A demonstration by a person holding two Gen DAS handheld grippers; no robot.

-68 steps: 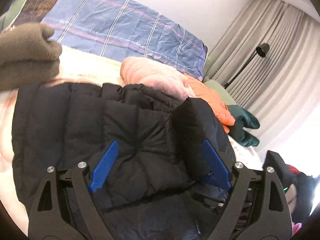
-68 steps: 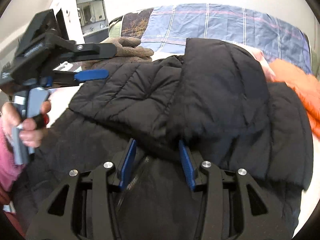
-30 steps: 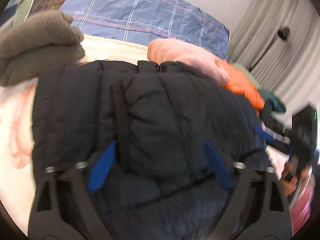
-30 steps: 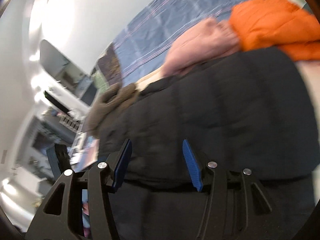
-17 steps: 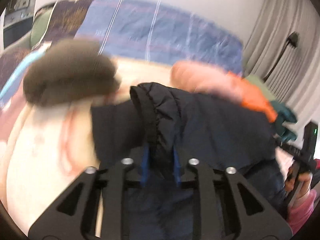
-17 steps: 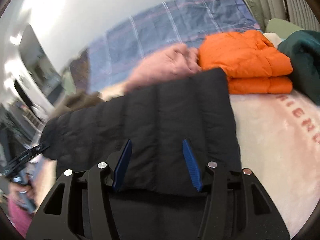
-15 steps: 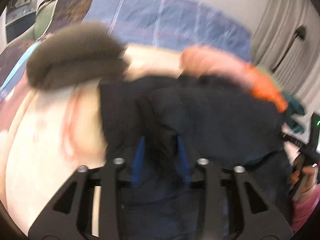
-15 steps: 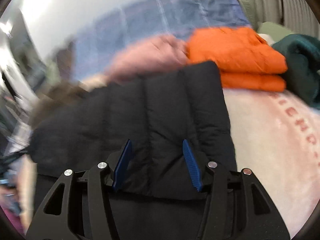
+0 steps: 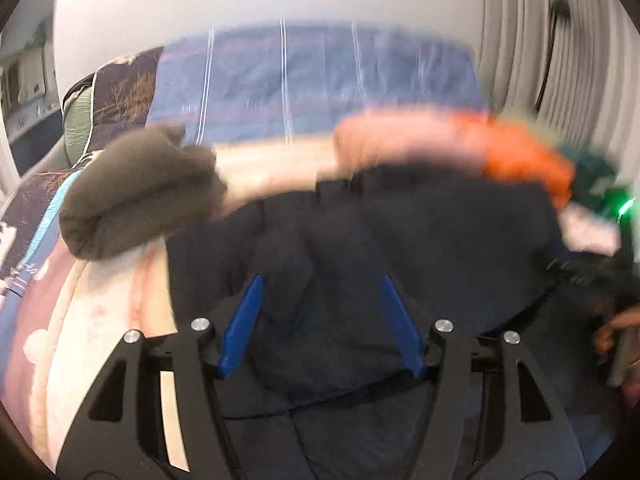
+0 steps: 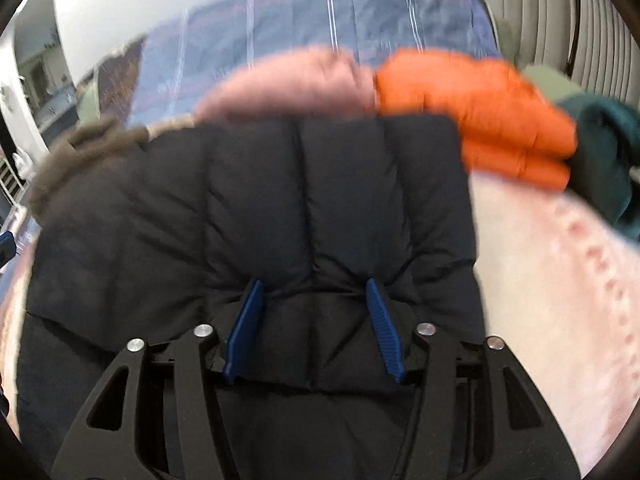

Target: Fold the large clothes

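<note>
Half a second ago the left hand-held gripper (image 9: 320, 320) was pinching a fold of the black puffy jacket (image 10: 280, 208) between its blue fingers; now its jaws have just been opening, and they stand wide with the jacket lying loose between them, not squeezed. Its view is blurry. The right hand-held gripper (image 10: 312, 324) sits lower over the jacket than before. Its blue fingers (image 10: 382, 328) are partly open and press into the puffy cloth on both sides, so the near edge of the jacket bunches between them and it holds that edge. The jacket lies spread on the bed, on a pale pink blanket (image 10: 560, 280), and it looks folded over itself. Behind it, near the blue checked pillow (image 10: 320, 16), lie a brown fuzzy garment (image 9: 136, 188), a pink garment (image 10: 288, 84), a folded orange jacket (image 10: 492, 116) and a dark green garment (image 10: 608, 156). At the right edge of the left view a person's fingers (image 9: 612, 328) show.
</note>
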